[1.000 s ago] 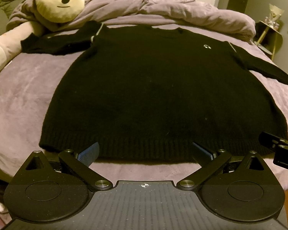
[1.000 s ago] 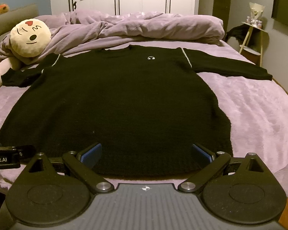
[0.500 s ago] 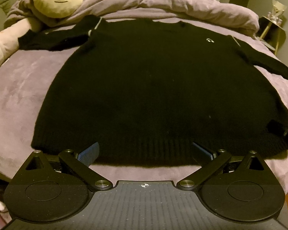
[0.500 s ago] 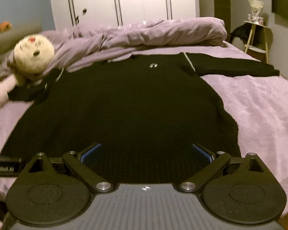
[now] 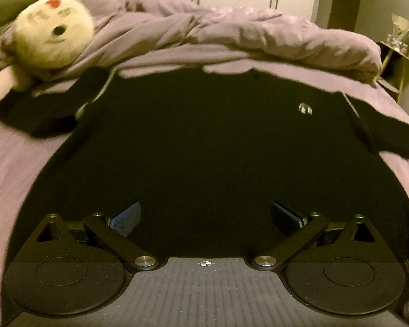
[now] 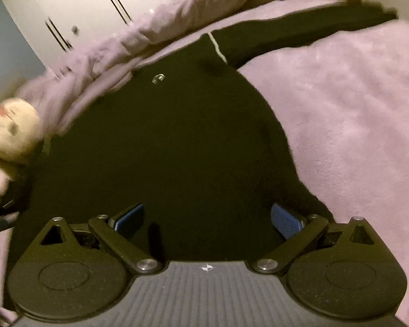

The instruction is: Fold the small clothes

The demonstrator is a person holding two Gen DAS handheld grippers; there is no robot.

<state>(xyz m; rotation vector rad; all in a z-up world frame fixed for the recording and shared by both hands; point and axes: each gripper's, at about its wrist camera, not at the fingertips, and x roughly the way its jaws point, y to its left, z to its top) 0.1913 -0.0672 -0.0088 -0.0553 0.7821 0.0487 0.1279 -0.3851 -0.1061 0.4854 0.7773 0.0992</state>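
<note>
A black sweater (image 5: 204, 141) lies flat, face up, on a purple bed, sleeves spread to both sides, with a small white logo (image 5: 304, 108) on the chest. It also fills the right wrist view (image 6: 163, 150). My left gripper (image 5: 205, 216) is open and empty, low over the sweater's lower part, with the hem hidden beneath it. My right gripper (image 6: 207, 218) is open and empty over the sweater's lower right part, tilted, close to its right side edge (image 6: 294, 163). The left gripper's tip shows at that view's left edge (image 6: 0, 219).
A round cream plush face (image 5: 53, 31) lies at the bed's far left by the left sleeve (image 5: 41, 114). A crumpled purple duvet (image 5: 231, 30) runs along the far side. White wardrobe doors (image 6: 68, 8) stand behind. A small side table (image 5: 395, 51) stands far right.
Both grippers have moved forward and lower over the sweater, so the hem has passed out of sight beneath them. The right gripper has also tilted and swung toward the sweater's right side.
</note>
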